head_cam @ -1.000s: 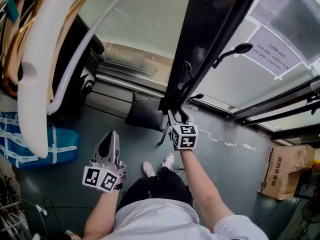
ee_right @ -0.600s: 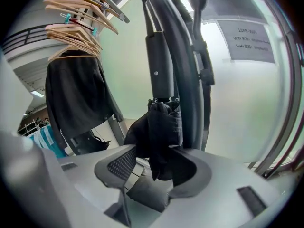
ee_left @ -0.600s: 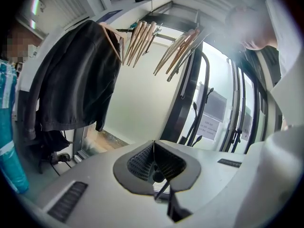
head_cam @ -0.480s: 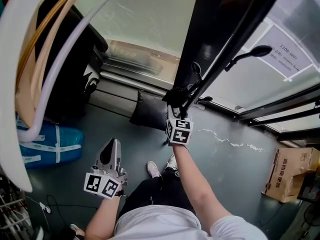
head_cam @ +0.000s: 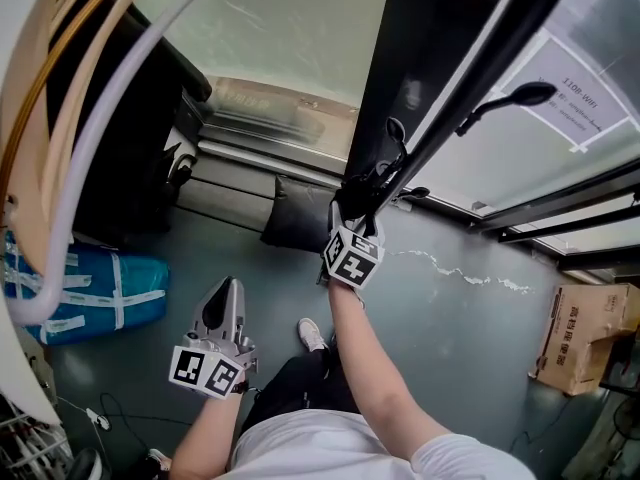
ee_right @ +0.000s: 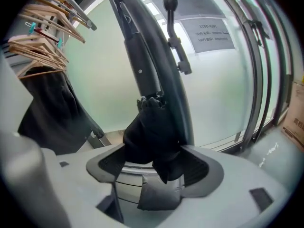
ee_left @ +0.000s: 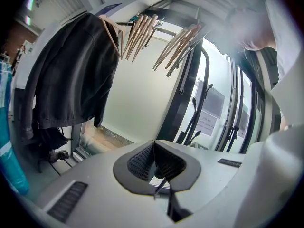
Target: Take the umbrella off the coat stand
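A folded black umbrella (ee_right: 151,136) hangs against the black coat stand pole (ee_right: 142,56), below a knobbed hook (ee_right: 169,1). My right gripper (ee_right: 154,164) is around its lower end. The jaws have just been opening, and the fabric now hangs loosely between the wide-set pads. In the head view the right gripper (head_cam: 358,220) reaches up to the umbrella (head_cam: 366,186) at the pole (head_cam: 420,68). My left gripper (head_cam: 222,296) hangs low at the left, away from the stand. Its pads (ee_left: 142,159) meet at the tips with nothing between them.
A dark cushion (head_cam: 298,223) lies on the grey floor by the stand's foot. A blue wrapped bundle (head_cam: 90,288) sits at the left and a cardboard box (head_cam: 580,343) at the right. A dark jacket (ee_left: 71,80) and wooden hangers (ee_left: 142,30) hang from a rail. Glass panels (head_cam: 500,158) stand behind the stand.
The right gripper has rolled about its own line, so its marker cube shows a different face. It stays at the umbrella. The left gripper has sunk slightly.
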### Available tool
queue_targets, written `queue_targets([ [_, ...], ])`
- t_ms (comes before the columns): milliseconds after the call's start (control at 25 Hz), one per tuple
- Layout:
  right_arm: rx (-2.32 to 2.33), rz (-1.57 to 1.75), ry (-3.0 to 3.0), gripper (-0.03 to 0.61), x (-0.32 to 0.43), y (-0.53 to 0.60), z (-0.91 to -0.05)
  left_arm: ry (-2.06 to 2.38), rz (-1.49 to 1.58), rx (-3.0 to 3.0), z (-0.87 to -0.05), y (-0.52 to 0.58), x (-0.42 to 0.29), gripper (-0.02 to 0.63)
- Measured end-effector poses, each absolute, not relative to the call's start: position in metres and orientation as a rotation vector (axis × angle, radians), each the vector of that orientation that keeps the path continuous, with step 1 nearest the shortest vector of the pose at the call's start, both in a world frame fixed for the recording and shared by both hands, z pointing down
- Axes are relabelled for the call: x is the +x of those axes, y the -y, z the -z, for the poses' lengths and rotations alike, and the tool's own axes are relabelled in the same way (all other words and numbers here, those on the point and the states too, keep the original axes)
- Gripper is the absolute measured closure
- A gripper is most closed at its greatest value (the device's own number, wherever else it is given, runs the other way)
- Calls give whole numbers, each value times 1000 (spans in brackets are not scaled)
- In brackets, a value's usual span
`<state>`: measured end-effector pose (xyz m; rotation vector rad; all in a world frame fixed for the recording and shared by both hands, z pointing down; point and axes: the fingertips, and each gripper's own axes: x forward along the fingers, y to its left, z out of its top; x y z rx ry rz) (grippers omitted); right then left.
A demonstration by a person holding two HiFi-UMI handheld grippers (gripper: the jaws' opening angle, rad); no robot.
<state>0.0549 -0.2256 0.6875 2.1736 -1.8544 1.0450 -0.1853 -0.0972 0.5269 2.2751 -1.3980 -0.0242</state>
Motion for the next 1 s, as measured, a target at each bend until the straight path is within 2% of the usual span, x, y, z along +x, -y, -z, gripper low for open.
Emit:
queue_targets([
  [400, 2416, -1049, 1709, 225, 62, 232, -692, 1350, -41, 2274, -540, 87, -193, 589],
  [1000, 2460, -1114, 1638, 215, 57, 261, -714, 1302, -121, 2271, -555, 88, -208, 589],
])
